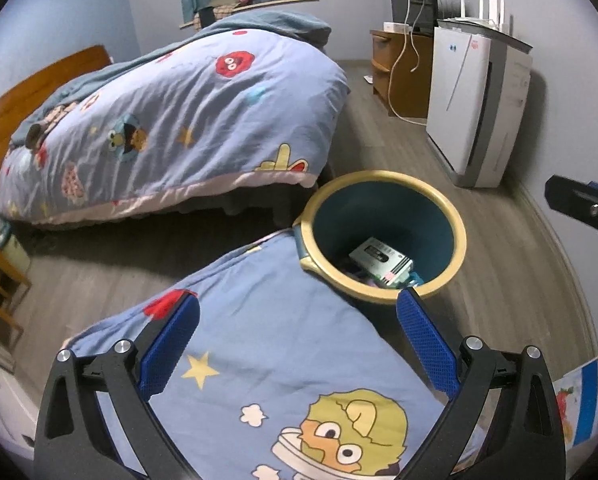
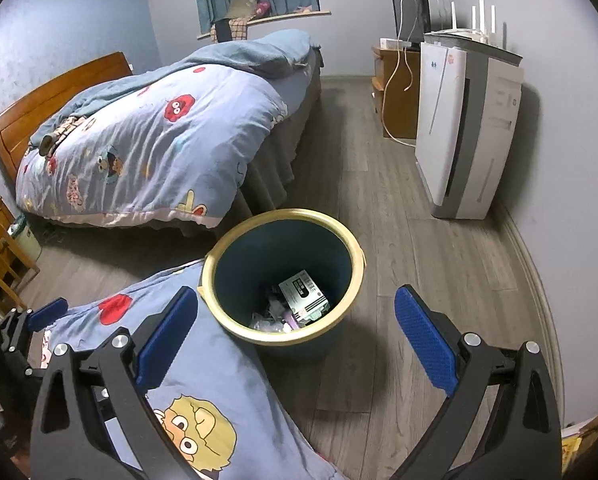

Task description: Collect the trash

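Trash bin (image 2: 283, 276), teal w/ yellow rim, stands on the wood floor (image 2: 419, 280) btwn the bed (image 2: 151, 148) and the near cartoon-print cushion (image 2: 203, 360); the cushion edge touches its rim. Inside: a printed box (image 2: 303, 292) plus wrappers, so some trash is already in. Left tongs (image 1: 297, 338) spread wide over the cushion, holding nothing; right tongs (image 2: 297, 334) also wide apart, empty, above the bin's near rim. Risks, IMO: a finger clips the rim and tips the bin; cushion fabric snags in a grab; no loose trash visible nearby.
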Motion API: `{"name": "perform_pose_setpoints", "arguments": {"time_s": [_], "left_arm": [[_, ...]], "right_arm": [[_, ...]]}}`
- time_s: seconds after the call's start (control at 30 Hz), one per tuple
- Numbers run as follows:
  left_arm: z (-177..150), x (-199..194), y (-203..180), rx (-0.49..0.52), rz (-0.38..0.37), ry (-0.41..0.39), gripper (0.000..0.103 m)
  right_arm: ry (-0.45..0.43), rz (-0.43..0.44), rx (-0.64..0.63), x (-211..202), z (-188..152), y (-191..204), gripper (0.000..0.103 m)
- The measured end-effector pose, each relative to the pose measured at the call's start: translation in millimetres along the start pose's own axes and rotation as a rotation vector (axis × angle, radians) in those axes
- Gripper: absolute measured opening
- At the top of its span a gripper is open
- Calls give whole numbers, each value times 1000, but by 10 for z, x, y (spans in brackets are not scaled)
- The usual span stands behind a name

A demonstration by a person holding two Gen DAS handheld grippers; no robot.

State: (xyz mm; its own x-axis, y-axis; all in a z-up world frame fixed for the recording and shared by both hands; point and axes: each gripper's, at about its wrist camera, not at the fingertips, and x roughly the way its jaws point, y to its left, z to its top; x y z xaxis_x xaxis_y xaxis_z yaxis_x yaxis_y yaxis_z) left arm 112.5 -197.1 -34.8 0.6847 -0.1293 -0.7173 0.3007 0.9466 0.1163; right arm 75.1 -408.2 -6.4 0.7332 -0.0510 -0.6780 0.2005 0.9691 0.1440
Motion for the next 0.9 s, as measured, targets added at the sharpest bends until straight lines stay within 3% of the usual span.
{"name": "perform_pose_setpoints", "arguments": {"time_s": [0.9], "left_arm": [[24, -92, 45, -19, -7, -34, 98]], "right_arm": [[28, -23, -31, 67, -21, 76, 97]]}}
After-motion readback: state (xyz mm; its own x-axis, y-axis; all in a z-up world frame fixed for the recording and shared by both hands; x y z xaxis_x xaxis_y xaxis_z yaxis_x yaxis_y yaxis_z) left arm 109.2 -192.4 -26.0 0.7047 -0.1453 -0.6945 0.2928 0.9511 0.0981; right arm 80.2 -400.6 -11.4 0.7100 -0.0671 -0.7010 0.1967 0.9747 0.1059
